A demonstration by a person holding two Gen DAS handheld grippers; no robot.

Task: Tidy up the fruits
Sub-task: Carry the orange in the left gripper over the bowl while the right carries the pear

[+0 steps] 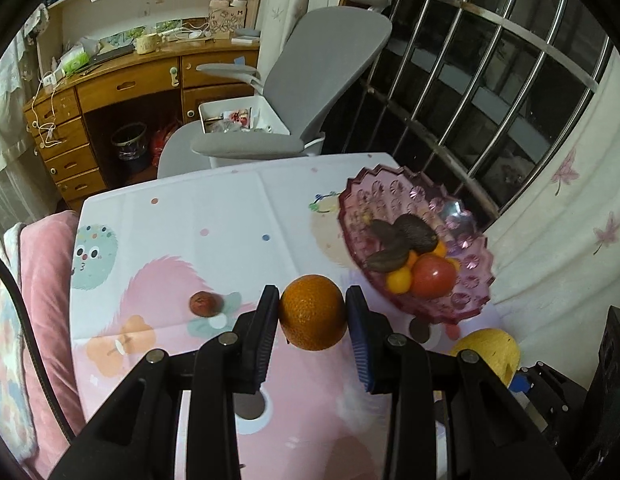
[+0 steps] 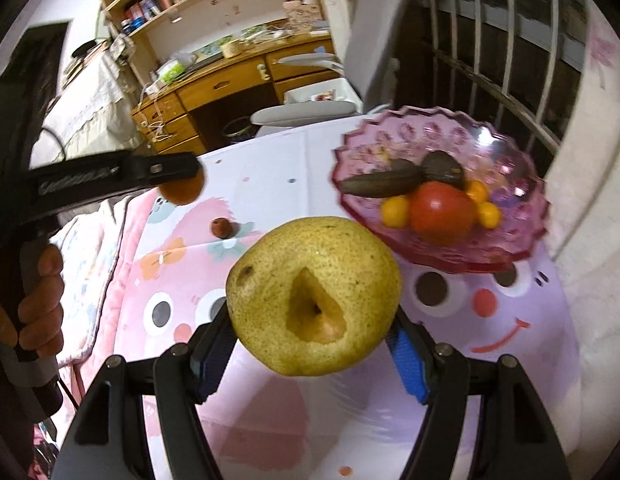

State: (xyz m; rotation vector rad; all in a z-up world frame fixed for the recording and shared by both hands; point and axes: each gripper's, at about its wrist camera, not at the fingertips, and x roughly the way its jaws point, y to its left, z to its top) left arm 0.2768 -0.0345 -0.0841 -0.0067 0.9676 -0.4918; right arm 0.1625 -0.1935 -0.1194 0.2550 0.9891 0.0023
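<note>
Fruits: left claw [image 1: 312, 308] pinches an orange [image 1: 312, 312]; right claw [image 2: 314, 320] pinches a yellow pear [image 2: 314, 294] above the surface [image 1: 214, 208]. Only the right view shows the hand [image 2: 40, 308].

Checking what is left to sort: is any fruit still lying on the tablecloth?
Yes, a small reddish fruit lies alone on the tablecloth, outside the pink bowl.

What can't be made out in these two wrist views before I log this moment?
- Left wrist view: the pear is half hidden behind the left gripper holding the orange.
- Right wrist view: the orange is mostly covered by the left gripper's finger.
- Both views: fruit low in the pink bowl is overlapped; the count is unclear.
- The small red fruit on the cloth is too small to identify.
</note>
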